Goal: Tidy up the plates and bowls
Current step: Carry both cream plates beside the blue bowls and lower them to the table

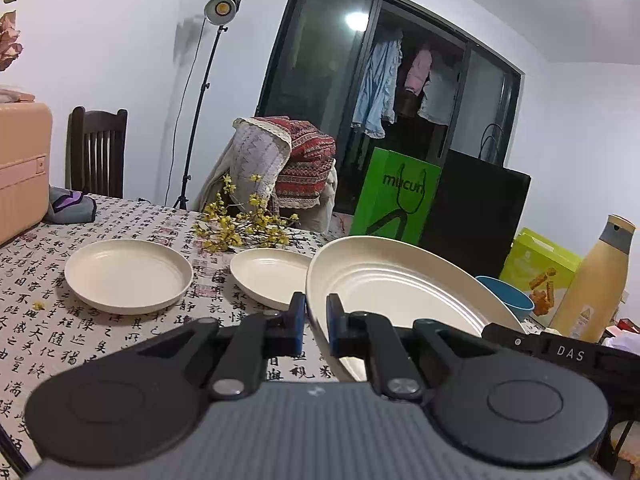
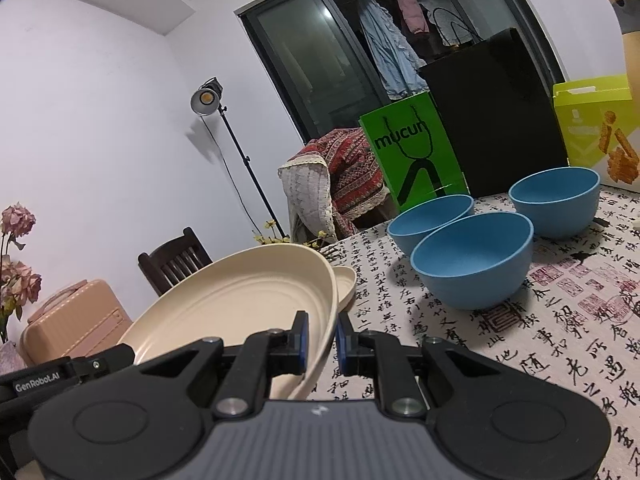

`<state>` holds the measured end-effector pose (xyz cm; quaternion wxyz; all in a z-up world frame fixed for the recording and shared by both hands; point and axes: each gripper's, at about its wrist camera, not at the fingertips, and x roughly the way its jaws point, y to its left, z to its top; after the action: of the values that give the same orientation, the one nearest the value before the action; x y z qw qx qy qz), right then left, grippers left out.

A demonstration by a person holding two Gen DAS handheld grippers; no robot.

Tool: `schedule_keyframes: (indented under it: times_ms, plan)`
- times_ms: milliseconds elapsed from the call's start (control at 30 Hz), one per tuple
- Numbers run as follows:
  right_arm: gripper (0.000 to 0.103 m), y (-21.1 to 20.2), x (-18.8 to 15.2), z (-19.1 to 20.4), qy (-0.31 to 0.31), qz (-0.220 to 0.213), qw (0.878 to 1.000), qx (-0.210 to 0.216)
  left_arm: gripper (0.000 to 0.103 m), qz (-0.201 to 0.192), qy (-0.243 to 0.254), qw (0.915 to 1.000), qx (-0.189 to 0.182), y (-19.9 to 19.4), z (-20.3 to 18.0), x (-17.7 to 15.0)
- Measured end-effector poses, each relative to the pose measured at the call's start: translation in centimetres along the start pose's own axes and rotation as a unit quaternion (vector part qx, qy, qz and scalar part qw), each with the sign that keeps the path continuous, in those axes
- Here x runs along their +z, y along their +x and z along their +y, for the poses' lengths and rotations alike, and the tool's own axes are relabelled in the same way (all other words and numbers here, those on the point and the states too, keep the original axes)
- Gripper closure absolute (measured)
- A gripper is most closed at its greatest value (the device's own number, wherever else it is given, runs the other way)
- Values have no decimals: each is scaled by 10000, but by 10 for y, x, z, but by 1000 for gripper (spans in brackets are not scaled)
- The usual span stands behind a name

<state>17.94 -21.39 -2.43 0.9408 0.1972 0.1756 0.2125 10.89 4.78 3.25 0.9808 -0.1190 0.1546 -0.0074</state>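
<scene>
Cream plate point(image 1: 400, 292) up off the table, and both grippers have it! The left gripper point(image 1: 316, 320) pinches the rim on one side, jaws nearly closed with just the plate's edge between the blue pads. The right gripper point(image 2: 322, 336) does the same on the opposite rim, jaws drawn in tight on the edge. The plate point(image 2: 240, 304) hangs tilted between them, above the patterned tablecloth point(image 1: 120, 340).

Over on the left wrist view, two more cream plates lie flat on the cloth: a far plate point(image 1: 128, 276) well apart to the left, and a near plate point(image 1: 268, 274) just behind the held one's rim, partly hidden by it. Yellow flowers point(image 1: 244, 224) lie behind them.

From the right wrist view, three blue bowls point(image 2: 472, 264) stand upright, clustered close together on the cloth, right of the held plate. A green bag point(image 2: 412, 152) stands behind them at the table's edge.
</scene>
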Motion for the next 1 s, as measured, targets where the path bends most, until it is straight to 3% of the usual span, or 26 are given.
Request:
schedule_keyframes:
  times_ms: [1000]
  plan:
    - [89,-25,-20,-56,245,58,9985,-480,91,438,233,9981,-373,23,-38,-38]
